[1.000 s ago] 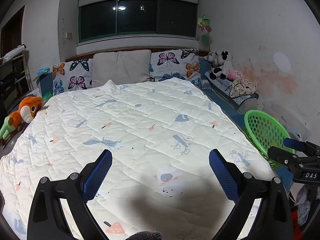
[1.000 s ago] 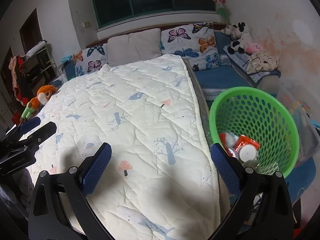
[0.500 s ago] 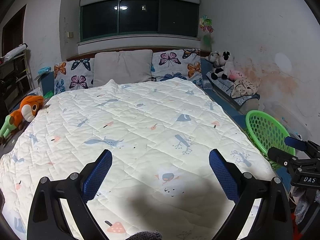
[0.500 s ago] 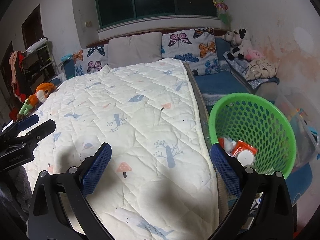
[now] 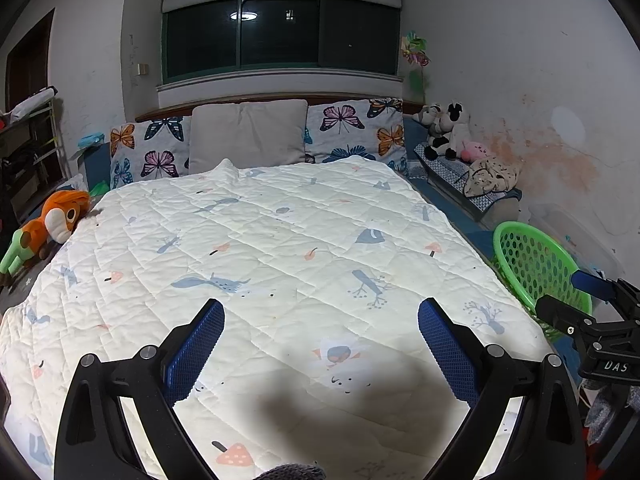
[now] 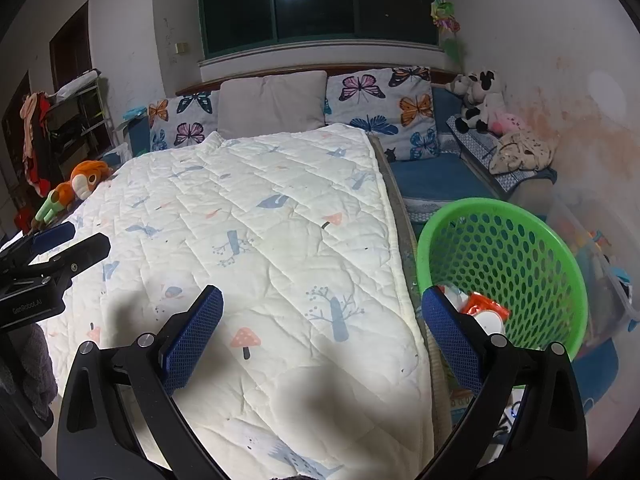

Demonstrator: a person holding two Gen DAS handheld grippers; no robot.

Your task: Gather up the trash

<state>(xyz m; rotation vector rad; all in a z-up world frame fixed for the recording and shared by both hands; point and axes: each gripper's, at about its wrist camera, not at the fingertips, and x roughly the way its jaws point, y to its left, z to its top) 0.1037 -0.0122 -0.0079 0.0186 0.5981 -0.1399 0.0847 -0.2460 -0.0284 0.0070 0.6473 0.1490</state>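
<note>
left gripper (image 5: 320, 332): hung wide apart over the foot of the bed, nothing between the blue pads, basically parked where it was a second ago
right gripper (image 6: 322, 328): also spread wide and empty, one pad over the quilt edge, the other in front of the basket
change: pulled back and up a little over the last second, so the basket sat lower and farther off in the right view and shrank toward the edge of the left view
trash (image 6: 482, 312): sat at the bottom of the green basket (image 6: 560, 248), orange-and-white wrappers and a white lid-looking thing, partly hidden behind the right pad
basket spot: on the floor just beside the right side of the bed, near a clear plastic bin (image 6: 600, 264)
quilt (image 5: 280, 248): no loose trash spotted anywhere on it, just the printed pattern
elsewhere: orange plush toy (image 5: 52, 224) at the left edge, butterfly pillows (image 5: 348, 128) at the head
read on the task: looked like the drop was done and both grippers backing off, probably finished or scanning for leftovers
</note>
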